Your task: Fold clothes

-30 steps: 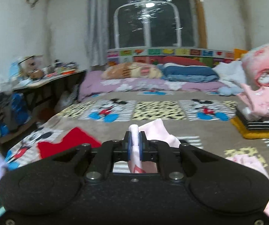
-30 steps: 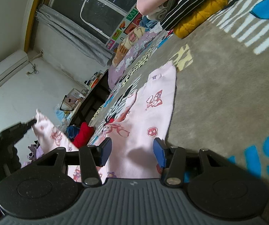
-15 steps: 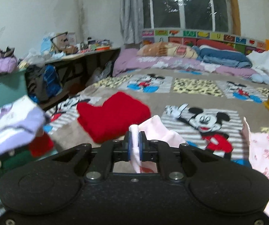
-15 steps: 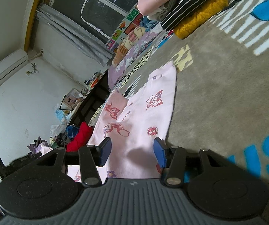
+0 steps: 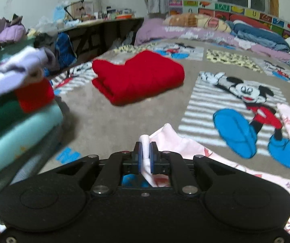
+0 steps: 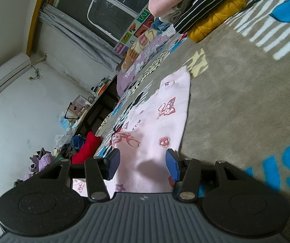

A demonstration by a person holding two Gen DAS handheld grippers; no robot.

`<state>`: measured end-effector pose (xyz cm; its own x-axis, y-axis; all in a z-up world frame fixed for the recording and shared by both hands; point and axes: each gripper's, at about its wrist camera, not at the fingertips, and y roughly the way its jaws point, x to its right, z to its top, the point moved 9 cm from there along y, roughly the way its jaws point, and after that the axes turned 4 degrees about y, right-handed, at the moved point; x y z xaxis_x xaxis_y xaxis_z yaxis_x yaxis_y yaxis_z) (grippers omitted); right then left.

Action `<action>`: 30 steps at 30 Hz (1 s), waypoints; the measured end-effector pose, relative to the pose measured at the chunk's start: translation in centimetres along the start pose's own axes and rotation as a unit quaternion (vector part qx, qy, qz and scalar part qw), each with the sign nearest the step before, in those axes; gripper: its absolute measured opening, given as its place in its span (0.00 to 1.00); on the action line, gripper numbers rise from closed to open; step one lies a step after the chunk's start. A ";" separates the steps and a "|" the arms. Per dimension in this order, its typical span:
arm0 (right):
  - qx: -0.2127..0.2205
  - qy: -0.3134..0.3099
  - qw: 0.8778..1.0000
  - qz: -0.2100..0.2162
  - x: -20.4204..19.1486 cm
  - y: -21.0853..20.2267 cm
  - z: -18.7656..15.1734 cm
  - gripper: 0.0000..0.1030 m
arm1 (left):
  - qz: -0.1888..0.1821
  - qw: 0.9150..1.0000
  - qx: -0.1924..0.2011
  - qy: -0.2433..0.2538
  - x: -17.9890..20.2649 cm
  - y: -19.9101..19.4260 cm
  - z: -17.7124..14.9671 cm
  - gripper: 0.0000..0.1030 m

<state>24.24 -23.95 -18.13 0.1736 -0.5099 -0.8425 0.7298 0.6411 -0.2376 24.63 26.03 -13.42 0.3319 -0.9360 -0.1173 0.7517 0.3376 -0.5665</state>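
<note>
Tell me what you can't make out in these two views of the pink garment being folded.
- Left wrist view: the pink garment near the left gripper is hidden by the gripper body.
- Left wrist view: the clothes stack is blurred and cut off by the left edge.
- Right wrist view: the garment's near hem lies under the open right gripper.

The left gripper (image 5: 145,155) has its jaws pinched tight on pink cloth. The right gripper (image 6: 142,167) has its jaws spread wide, tilted, low over the bed.
</note>
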 end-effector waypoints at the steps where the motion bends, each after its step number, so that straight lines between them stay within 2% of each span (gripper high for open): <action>1: 0.000 0.000 1.000 0.000 0.0 0.0 0.0 0.49 | 0.000 1.000 -0.005 -0.002 0.0 0.4 -0.3 0.05; 5: 0.005 -0.004 1.000 -0.003 -0.1 -0.2 0.0 0.50 | -0.006 0.999 -0.015 -0.031 -0.5 1.6 -1.1 0.05; 6: 0.010 -0.006 1.000 -0.004 -0.3 -0.4 0.0 0.53 | -0.009 0.999 -0.015 -0.040 -0.6 1.8 -1.2 0.05; 8: 0.031 -0.017 0.999 -0.002 -0.8 -1.3 0.2 0.59 | -0.019 0.998 -0.013 -0.064 -1.0 2.0 -1.4 0.05; 10: 0.054 -0.040 0.998 0.003 -1.9 -2.3 0.3 0.60 | -0.034 0.995 -0.013 -0.094 -1.5 2.2 -1.7 0.06; 13: 0.070 -0.139 0.988 -0.006 -5.2 -3.7 -0.9 0.59 | -0.065 0.988 -0.012 -0.143 -2.5 2.4 -2.0 0.09; 15: 0.065 -0.242 0.968 -0.021 -8.5 -4.1 -2.9 0.59 | -0.092 0.979 -0.013 -0.180 -3.2 2.3 -2.3 0.13; 16: 0.057 -0.298 0.952 -0.027 -10.1 -4.1 -4.5 0.58 | -0.107 0.974 -0.014 -0.200 -3.6 2.3 -2.4 0.17; 17: 0.047 -0.357 0.932 -0.032 -11.7 -4.0 -6.3 0.56 | -0.122 0.968 -0.015 -0.221 -4.1 2.2 -2.5 0.19; 18: 0.038 -0.415 0.908 -0.038 -13.4 -4.0 -8.1 0.56 | -0.136 0.960 -0.016 -0.242 -4.5 2.1 -2.7 0.25; 19: 0.027 -0.469 0.882 -0.044 -14.7 -3.7 -10.1 0.56 | -0.150 0.952 -0.018 -0.267 -4.9 1.9 -2.8 0.34; 21: 0.005 -0.568 0.821 -0.056 -16.8 -2.9 -14.0 0.52 | -0.173 0.936 -0.019 -0.305 -5.3 1.3 -2.7 0.48; 22: -0.006 -0.609 0.791 -0.062 -17.4 -2.3 -15.7 0.52 | -0.180 0.932 -0.020 -0.314 -5.3 0.9 -2.7 0.51; 25: -0.041 -0.702 0.706 -0.090 -18.1 -0.6 -20.3 0.43 | -0.188 0.932 -0.028 -0.309 -5.0 -0.3 -3.0 0.52; 27: -0.061 -0.749 0.652 -0.106 -17.8 0.4 -22.5 0.34 | -0.193 0.933 -0.033 -0.302 -4.9 -1.0 -3.2 0.52; 30: -0.086 -0.800 0.582 -0.122 -17.1 1.9 -24.4 0.28 | -0.202 0.929 -0.037 -0.308 -5.0 -1.5 -3.5 0.52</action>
<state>6.51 0.01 -15.94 0.5719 -0.3910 0.7211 0.8089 0.4148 -0.4166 19.86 29.89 -14.88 0.3107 -0.7425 0.5934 0.8526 -0.0582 -0.5193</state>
